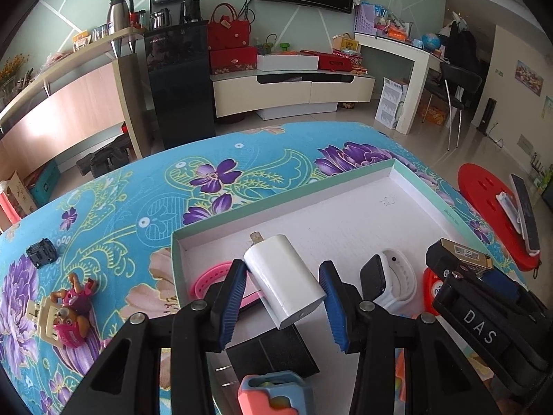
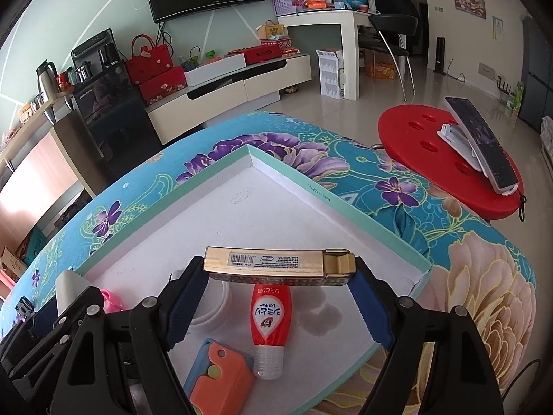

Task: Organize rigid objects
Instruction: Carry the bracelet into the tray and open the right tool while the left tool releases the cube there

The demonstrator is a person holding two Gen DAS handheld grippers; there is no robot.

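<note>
My left gripper [image 1: 284, 271] is shut on a white charger plug [image 1: 285, 282], held tilted above the shallow white box [image 1: 345, 186] with a mint rim. My right gripper [image 2: 278, 276] is shut on a long gold box [image 2: 276, 264] with a barcode, gripped by its ends over the same white box [image 2: 293, 176]. The left wrist view shows the gold box [image 1: 463, 250] and the right gripper at the right. Inside the box lie a pink band [image 1: 207, 276], a white smartwatch [image 1: 390, 276], a black adapter [image 1: 276, 349], a red tube [image 2: 271, 314] and an orange-and-blue case [image 2: 221, 373].
On the floral tablecloth [image 1: 138, 207], left of the box, sit a small black object [image 1: 41, 252] and a pink toy dog [image 1: 72, 307] on a cream block. A red stool [image 2: 432, 145] with a phone on a stand [image 2: 480, 145] stands right of the table.
</note>
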